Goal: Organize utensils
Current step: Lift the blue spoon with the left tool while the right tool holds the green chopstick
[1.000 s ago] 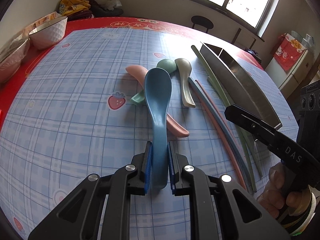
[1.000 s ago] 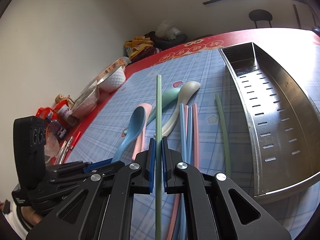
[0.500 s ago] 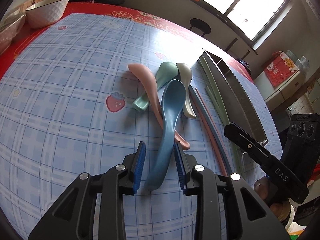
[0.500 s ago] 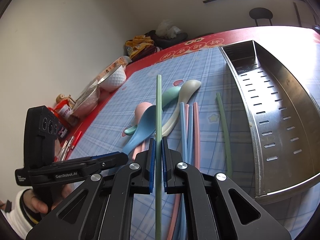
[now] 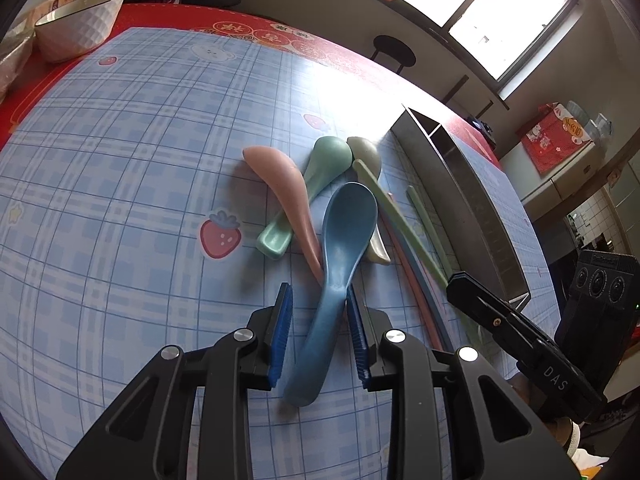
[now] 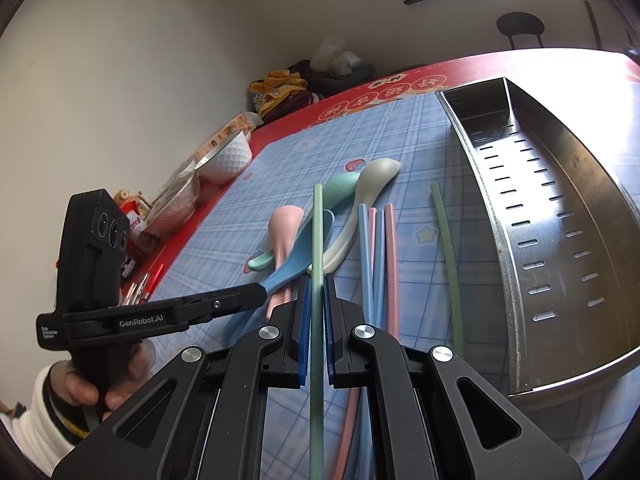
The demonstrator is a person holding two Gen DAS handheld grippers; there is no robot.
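Blue spoon (image 5: pixel 344 264) lies loose on the bench (image 5: pixel 120 200) between our left hand-held gripper's (image 5: pixel 320 336) just-opened jaws, released among the other spoons; our right hand-held gripper (image 6: pixel 315 332) clenches a green chopstick (image 6: pixel 316 264), presumably bound for the steel tray (image 6: pixel 580 240).

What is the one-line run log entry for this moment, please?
left gripper: open, blue spoon between | right gripper: shut on green chopstick

1. Spoons (image 5: pixel 320 200) piled mid-table, overlapping
2. Chopsticks (image 6: pixel 378 264) flat, just right of spoons
3. Tray (image 6: pixel 560 220) right of chopsticks
4. Bowl (image 5: pixel 78 26) far left, behind spoons, well apart
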